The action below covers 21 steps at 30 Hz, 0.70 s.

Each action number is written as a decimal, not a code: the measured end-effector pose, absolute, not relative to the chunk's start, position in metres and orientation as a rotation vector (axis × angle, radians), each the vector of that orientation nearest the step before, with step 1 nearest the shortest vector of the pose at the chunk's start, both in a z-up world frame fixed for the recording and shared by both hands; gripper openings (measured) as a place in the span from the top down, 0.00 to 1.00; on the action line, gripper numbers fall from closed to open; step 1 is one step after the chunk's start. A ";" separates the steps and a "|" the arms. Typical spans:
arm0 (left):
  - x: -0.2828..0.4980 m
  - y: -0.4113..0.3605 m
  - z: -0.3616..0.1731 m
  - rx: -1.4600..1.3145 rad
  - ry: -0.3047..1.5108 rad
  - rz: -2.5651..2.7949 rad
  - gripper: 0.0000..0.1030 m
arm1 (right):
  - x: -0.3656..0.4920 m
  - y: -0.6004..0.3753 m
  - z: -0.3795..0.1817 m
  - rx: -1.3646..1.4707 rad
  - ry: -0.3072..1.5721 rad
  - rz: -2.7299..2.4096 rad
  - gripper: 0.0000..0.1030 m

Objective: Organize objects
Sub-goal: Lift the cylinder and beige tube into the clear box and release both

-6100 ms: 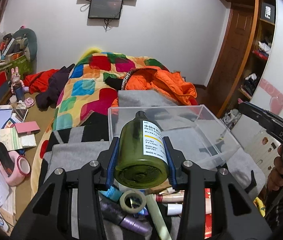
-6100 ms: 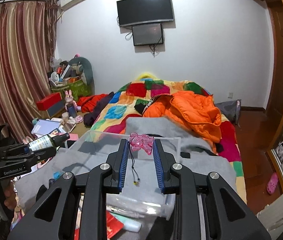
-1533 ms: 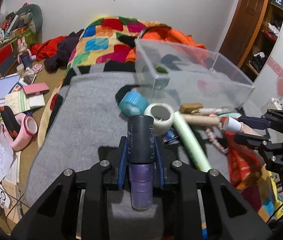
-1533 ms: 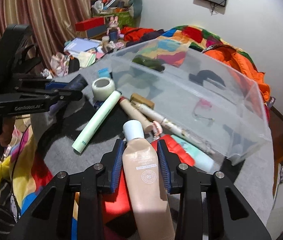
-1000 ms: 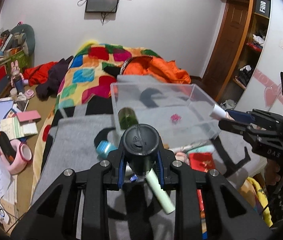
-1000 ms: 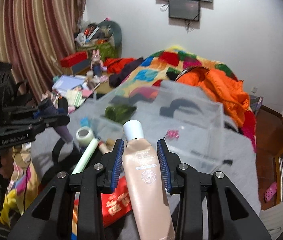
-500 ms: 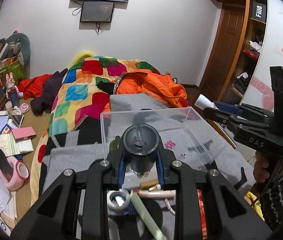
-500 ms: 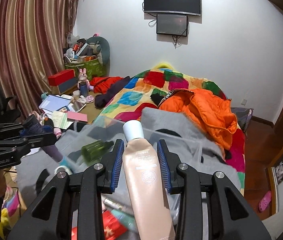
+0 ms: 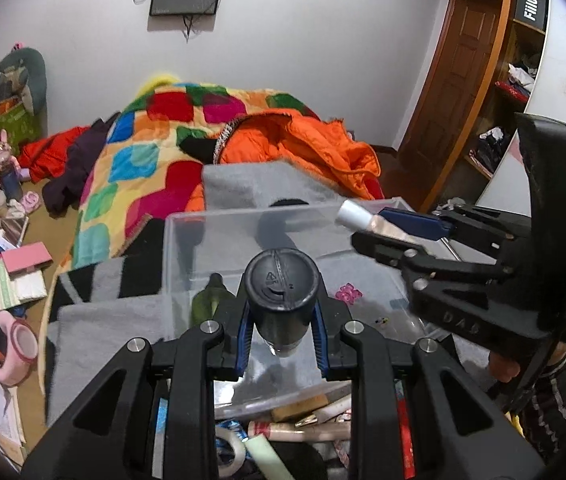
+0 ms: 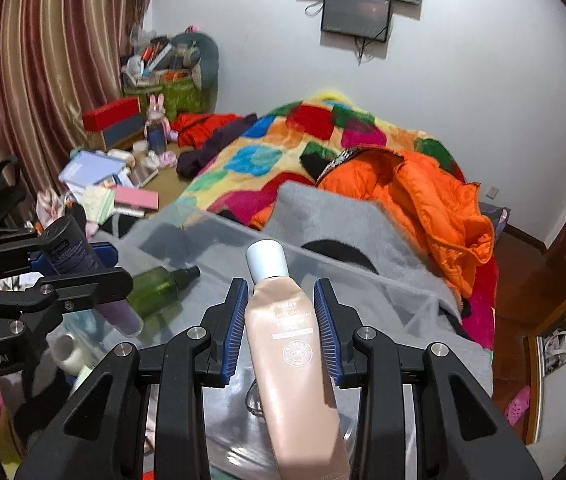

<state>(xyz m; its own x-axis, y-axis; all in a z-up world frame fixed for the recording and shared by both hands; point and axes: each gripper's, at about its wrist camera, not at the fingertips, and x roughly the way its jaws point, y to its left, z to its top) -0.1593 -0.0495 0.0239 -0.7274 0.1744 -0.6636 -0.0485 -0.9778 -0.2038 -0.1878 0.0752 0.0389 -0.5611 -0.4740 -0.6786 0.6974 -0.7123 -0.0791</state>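
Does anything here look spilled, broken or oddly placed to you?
Nothing looks spilled or broken. The oddest sight is the clear plastic box, which sits on a grey blanket on the bed, with only a green spray bottle lying on its side and a small pink trinket inside. More clutter lies heaped beside the box.
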 end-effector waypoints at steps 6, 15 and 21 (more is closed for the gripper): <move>-0.168 -0.045 0.007 -1.160 -0.300 2.732 0.76 | -0.190 0.066 0.021 0.900 0.479 -2.192 0.70; -0.172 -0.037 -0.006 -1.204 -0.291 2.682 0.76 | -0.191 0.056 0.006 0.960 0.541 -2.167 0.69; -0.170 -0.038 -0.005 -1.197 -0.292 2.688 0.75 | -0.189 0.058 0.010 0.951 0.546 -2.174 0.69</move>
